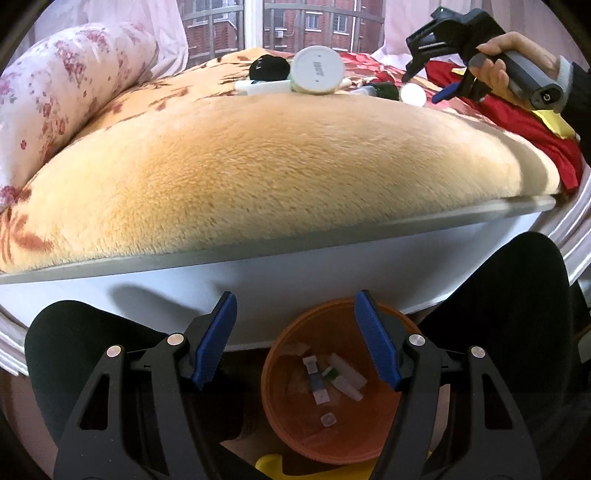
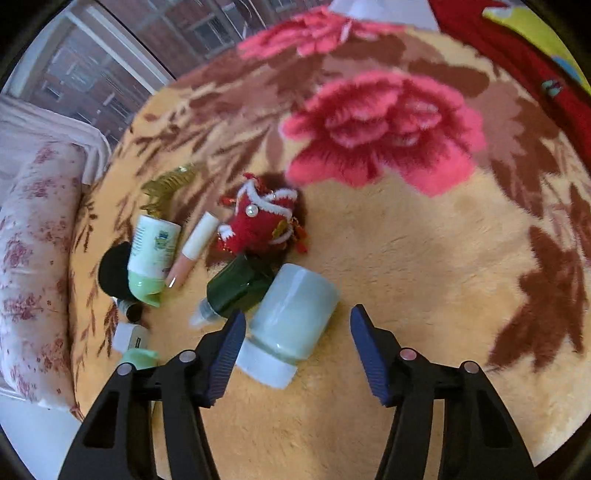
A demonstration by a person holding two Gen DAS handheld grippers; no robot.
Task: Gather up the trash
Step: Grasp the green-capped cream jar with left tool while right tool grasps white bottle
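My left gripper is open and empty above an orange bin that stands on the floor by the bed and holds several small scraps. My right gripper is open above the bed blanket, its jaws on either side of a pale green jar with a white lid that lies on its side. Beside the jar lie a dark green bottle, a white and green tube, a pink lip gloss tube, a black round item and a red knitted ornament. The right gripper also shows in the left wrist view, over the pile.
A flowered pillow lies at the bed's left end. A red cloth with a yellow patch lies at the right. The white bed frame runs behind the bin. My dark-clothed knees flank the bin. A window is behind the bed.
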